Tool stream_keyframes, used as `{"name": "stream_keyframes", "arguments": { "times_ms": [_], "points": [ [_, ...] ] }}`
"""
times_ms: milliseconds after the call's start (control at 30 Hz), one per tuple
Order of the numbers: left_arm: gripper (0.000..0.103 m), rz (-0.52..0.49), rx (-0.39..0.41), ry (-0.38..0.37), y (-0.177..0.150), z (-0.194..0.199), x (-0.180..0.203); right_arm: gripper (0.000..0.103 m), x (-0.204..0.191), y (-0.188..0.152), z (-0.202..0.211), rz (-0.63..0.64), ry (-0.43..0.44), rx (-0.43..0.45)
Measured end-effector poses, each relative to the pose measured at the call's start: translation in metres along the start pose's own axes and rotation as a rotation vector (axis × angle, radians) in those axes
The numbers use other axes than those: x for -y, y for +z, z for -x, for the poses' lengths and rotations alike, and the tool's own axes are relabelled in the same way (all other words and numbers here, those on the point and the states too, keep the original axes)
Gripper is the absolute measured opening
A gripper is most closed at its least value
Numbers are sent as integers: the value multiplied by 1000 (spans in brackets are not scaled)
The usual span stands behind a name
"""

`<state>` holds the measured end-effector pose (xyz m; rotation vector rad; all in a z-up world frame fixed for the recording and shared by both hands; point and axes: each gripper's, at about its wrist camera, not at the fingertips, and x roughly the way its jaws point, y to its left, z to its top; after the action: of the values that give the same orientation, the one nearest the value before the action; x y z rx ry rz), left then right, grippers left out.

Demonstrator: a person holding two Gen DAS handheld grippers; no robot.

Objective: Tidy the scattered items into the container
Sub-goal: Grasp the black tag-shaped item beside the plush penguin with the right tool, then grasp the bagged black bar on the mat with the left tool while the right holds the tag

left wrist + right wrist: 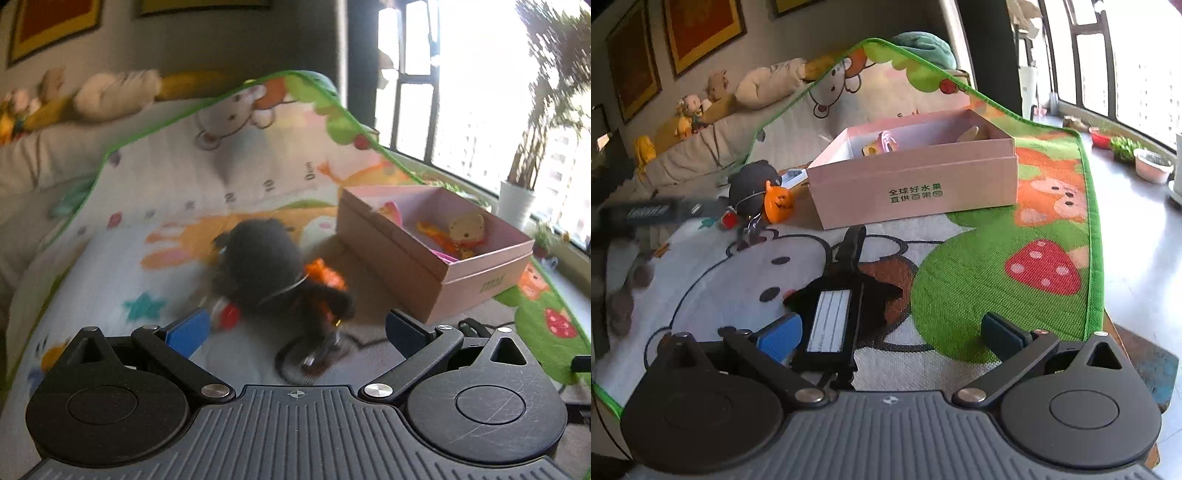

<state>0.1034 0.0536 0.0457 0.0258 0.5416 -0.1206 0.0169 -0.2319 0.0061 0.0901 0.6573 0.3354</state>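
A black plush toy (pixel 258 258) with an orange pumpkin charm (pixel 325 275) and a metal key ring (pixel 317 354) lies on the play mat, just ahead of my left gripper (pixel 295 328). That gripper is open, its pads apart from the toy. The pink box (pixel 406 273) stands to the right with a small bear (pixel 467 227) inside. In the right wrist view a black luggage tag (pixel 831 321) with a white label lies flat on the mat between the fingers of my open right gripper (pixel 890 332), close to the blue left pad. The pink box (pixel 916 192) is straight ahead, the plush (pixel 753 184) to its left.
The cartoon play mat (pixel 997 295) has a green edge; bare floor with plant pots (pixel 1145 166) lies to its right. A sofa with stuffed toys (pixel 757 88) runs along the back left. A small white device (pixel 792 177) rests by the box's left end.
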Motion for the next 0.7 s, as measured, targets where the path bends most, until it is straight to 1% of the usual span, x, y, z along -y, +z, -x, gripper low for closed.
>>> {"name": "stream_keyframes", "arguments": {
  "times_ms": [100,200,300,400,433,467,500,533,567,600,633,667,700],
  "points": [
    [103,-55,-20,-9,-1,-16,17,103,-3,-7,3,12,-12,39],
    [103,-92,-63,-35,-7,-29,28,103,-5,-11,4,16,-22,64],
    [103,-119,-61,-8,-13,-36,35,103,-5,-11,4,28,-20,71],
    [102,-108,-63,5,-14,-43,35,103,-8,-16,4,62,-32,86],
    [97,-102,-62,8,-14,-44,34,103,-8,-16,4,63,-35,89],
    [87,-99,-64,13,-14,-45,33,103,-8,-16,4,61,-35,92],
    [56,-95,-72,16,-13,-46,31,103,-8,-16,4,58,-34,94],
    [48,-87,-86,14,-13,-49,28,103,-8,-17,4,56,-31,98],
    [49,-77,-95,9,-13,-50,25,103,-7,-17,4,54,-28,104],
    [48,-72,-99,6,-14,-51,22,103,-6,-18,4,47,-22,112],
    [40,-73,-102,0,-15,-50,21,103,-4,-18,4,39,-15,120],
    [36,-76,-102,-14,-17,-48,20,103,-2,-18,5,31,-8,127],
    [35,-81,-101,-32,-19,-43,20,103,-1,-19,5,25,-4,131]
  ]
}}
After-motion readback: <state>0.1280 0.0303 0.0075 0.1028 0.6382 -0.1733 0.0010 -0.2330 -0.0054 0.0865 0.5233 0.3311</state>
